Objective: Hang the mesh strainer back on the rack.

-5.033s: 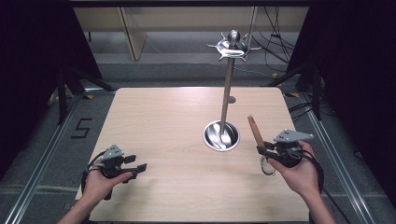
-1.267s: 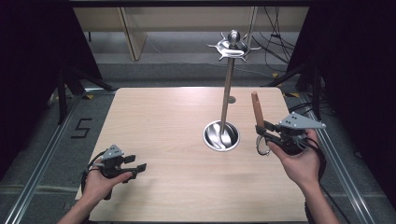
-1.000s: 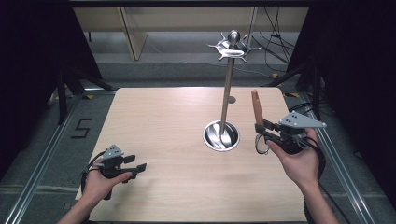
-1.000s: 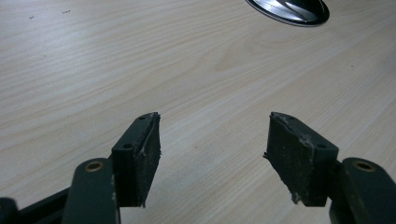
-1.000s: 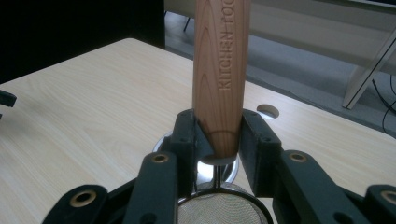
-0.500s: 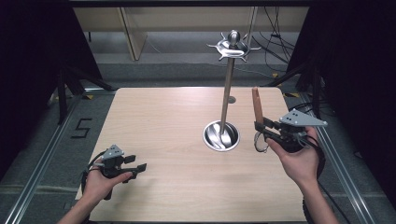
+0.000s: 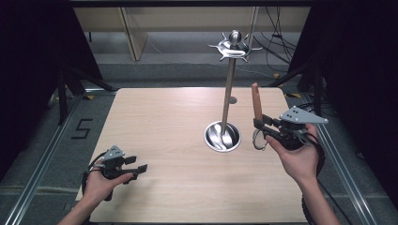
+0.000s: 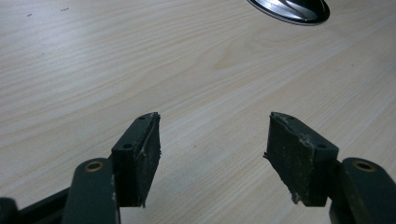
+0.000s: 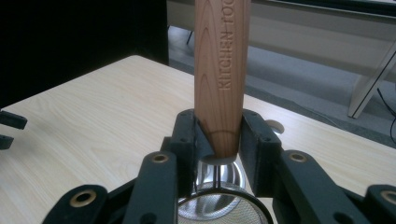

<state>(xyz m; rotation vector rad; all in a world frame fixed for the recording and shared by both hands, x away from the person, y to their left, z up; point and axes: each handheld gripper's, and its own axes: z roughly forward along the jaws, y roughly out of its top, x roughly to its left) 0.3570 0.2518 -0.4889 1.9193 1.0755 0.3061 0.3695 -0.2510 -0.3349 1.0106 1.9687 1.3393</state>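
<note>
Wooden-handled strainer [image 7: 256, 101] clamped upright in right gripper [image 7: 261, 126], beside stand.
Left gripper [image 7: 139, 168] low over table [image 7: 159, 117], jaws apart, empty. Stand's steel base dish [image 7: 222, 136] holds only its pole [image 7: 228, 89].

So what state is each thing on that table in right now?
Left gripper: fingers open, empty, low over the table.
Right gripper: fingers shut on the strainer's wooden handle, handle upright.
Strainer mesh: hangs below the fingers.
Utensil stand: upright, hooks empty.
</note>
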